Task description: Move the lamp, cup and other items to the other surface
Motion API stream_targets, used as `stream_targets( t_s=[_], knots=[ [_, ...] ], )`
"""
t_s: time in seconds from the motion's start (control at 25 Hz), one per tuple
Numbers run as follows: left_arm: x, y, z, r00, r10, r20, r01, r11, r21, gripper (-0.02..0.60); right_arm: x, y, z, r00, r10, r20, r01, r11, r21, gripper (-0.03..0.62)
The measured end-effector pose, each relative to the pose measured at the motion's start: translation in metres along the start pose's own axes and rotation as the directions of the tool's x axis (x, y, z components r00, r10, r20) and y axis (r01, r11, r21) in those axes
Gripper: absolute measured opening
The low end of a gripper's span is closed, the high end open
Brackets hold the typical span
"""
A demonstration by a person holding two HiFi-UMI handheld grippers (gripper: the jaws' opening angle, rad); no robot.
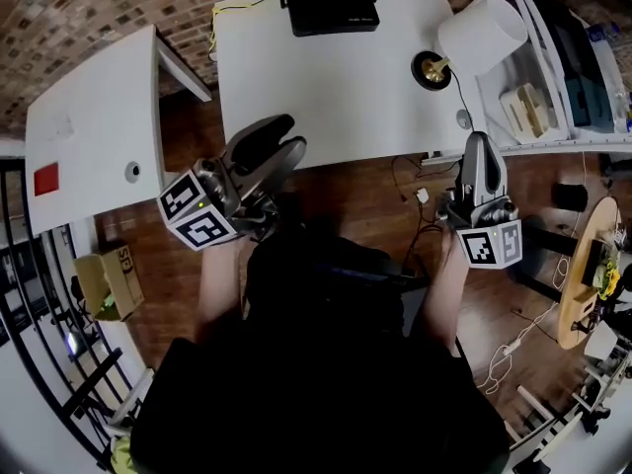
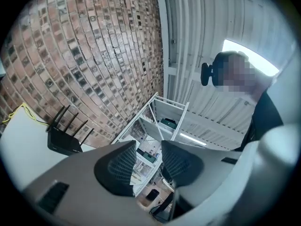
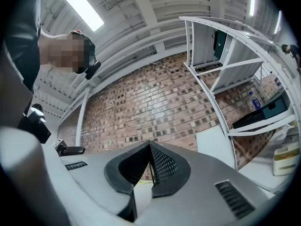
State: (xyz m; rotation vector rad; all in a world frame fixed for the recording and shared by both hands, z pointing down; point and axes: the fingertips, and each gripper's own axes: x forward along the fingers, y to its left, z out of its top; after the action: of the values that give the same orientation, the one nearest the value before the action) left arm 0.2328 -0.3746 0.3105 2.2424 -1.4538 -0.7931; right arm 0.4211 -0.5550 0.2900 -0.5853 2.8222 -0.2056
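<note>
The lamp [image 1: 472,38] is seen at the far right corner of the white desk [image 1: 326,97], its white shade tilted out over the desk's right edge and its round dark base with a brass stem set just inside that edge. A black router [image 1: 333,10] is placed at the desk's far edge, and no cup can be made out anywhere on it. A second white surface [image 1: 94,117] is set off the desk's left end and is taken to be the destination. The left gripper [image 1: 286,136] is held over the desk's near edge with its jaws spread and nothing between them. The right gripper [image 1: 479,146] is held off the desk's near right corner, with its jaws brought together on nothing. The lamp is judged to be top-heavy and awkward. Its shade is probably thin and easily dented, and its base is probably weighted. It is best gripped at the short stem just above the base, not by the shade. A thin dark cord [image 1: 459,92] appears to trail from the base, so drag or snagging should be expected.
</note>
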Motion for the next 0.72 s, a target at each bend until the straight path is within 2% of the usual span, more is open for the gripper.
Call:
stream_targets(
  t_s=[0.2, 0.44, 0.72],
  knots=[
    [0.009, -0.030, -0.022, 0.999, 0.035, 0.005, -0.035, 0.999, 0.010, 0.167, -0.025, -0.002, 0.007, 0.997, 0.078, -0.007, -0.078, 0.997, 0.004, 0.021],
    [0.015, -0.073, -0.051, 0.996, 0.084, 0.012, -0.084, 0.996, 0.030, 0.167, -0.063, -0.010, 0.014, 0.989, 0.150, 0.014, -0.150, 0.987, 0.055, 0.021],
    [0.006, -0.115, -0.081, 0.988, 0.155, 0.024, -0.156, 0.986, 0.059, 0.167, -0.093, -0.002, 0.014, 0.966, 0.255, 0.035, -0.257, 0.961, 0.104, 0.021]
  ],
)
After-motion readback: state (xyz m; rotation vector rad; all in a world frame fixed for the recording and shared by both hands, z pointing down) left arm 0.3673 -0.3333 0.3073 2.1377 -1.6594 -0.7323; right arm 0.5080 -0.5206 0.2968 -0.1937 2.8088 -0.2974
